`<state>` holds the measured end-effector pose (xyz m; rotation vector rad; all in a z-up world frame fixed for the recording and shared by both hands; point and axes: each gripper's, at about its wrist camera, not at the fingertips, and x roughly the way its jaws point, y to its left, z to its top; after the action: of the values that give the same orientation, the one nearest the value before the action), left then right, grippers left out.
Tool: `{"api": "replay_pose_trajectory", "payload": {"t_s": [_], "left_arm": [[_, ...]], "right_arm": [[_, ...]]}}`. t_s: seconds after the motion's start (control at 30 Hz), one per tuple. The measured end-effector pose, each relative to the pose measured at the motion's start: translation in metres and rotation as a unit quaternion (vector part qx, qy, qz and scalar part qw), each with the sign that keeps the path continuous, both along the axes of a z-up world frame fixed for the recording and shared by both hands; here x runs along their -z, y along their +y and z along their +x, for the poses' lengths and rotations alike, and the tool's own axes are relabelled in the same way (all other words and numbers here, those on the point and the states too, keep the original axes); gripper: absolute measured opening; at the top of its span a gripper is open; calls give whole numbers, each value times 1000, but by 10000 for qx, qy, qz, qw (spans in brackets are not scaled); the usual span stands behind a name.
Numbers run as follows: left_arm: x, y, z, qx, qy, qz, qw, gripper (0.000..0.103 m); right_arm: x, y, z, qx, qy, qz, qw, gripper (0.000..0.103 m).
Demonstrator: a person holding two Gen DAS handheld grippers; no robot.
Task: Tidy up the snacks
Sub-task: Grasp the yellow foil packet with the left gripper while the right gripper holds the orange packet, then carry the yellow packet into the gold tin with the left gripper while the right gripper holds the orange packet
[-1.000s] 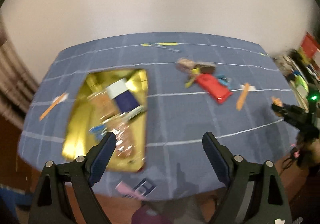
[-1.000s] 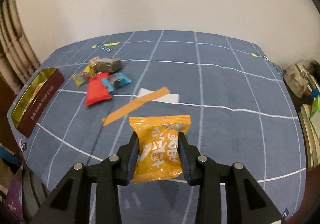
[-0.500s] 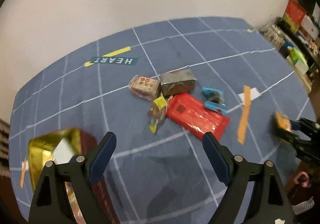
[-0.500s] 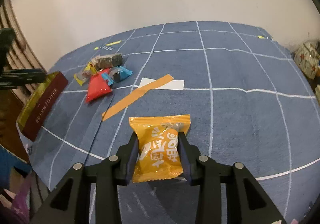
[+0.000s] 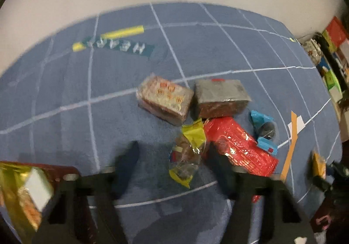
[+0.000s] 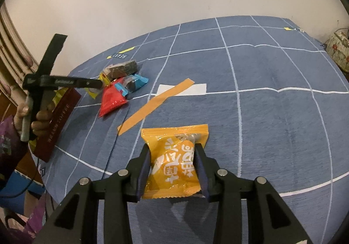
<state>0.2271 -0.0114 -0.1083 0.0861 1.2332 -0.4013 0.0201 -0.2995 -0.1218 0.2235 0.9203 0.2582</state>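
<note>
jaws of the left gripper [image 5: 172, 156] gape wide over the yellow-ended candy [image 5: 188, 152]; the right gripper [image 6: 172, 156] pinches the orange snack packet [image 6: 174, 161] above the desk [image 6: 272, 113]. risk: closing here could also snag the touching red packet [image 5: 240, 148]. the candy lies between the jaws, nearer the right one.

Only readable bits: "HEART" on the dark green label [image 5: 122, 47] stuck to my blue cloth, and "TOFFEE" down the maroon box [image 6: 57, 121] side.
</note>
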Motion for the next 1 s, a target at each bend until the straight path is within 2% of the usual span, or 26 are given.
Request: {"api": "replay_pose_trajectory", "payload": {"t_s": [0.03,0.13,0.23,0.4,0.53,0.7,0.83,1.0], "left_arm": [[-1,2,0,-48,-25,-78,10000,24],[-4,6,-4,-205,-115,46,9997,23],[-10,17,-21,-473,-106,-47,9988,22],[-52,33,-77,-810,-371,-404,9952,22],[-87,44,-122,-986,-640,-393,9923,23],[-117,65,-168,-1263,-821,-383,9878,23],[-130,91,-192,-1573,-1012,-275,9820,23],[-137,142,-216,-2049,-1095,-177,9725,23]], "right_arm": [[0,0,0,-11,5,-2,10000,40],[1,0,1,8,21,37,10000,40],[0,1,1,-7,18,-13,10000,40],[1,2,0,-9,-13,-79,10000,40],[0,10,0,12,-17,-305,9995,40],[-1,16,0,1,21,-550,9985,40],[-4,22,1,19,120,-720,9973,39],[-11,29,-1,56,215,-743,9970,39]]}}
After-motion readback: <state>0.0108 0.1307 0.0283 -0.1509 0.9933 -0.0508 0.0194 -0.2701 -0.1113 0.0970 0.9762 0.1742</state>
